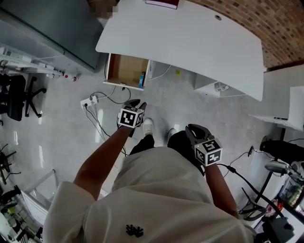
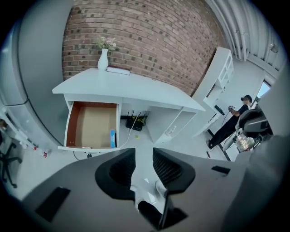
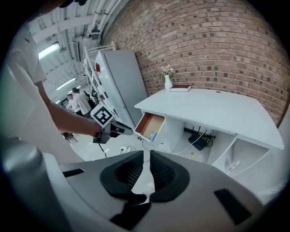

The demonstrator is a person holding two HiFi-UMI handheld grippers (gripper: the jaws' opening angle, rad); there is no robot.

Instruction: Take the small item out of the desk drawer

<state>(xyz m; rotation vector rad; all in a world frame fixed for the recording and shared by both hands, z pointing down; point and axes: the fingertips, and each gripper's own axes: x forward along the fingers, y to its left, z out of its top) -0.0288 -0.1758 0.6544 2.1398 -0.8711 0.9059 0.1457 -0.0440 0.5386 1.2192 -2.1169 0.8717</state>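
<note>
Resting inside open drawer: blue item

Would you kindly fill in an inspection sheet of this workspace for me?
Surface: white desk, bearing a book and a vase.
Job's things: drawer open; small blue item stands at its right side.
Clutter: yellow scrap on the floor under the desk.
Grippers: left gripper open, empty; right gripper jaws slightly apart, empty; both short of the drawer.
Cables: power strip on the floor near the drawer; router under the desk.
Surroundings: brick wall; office chair.
</note>
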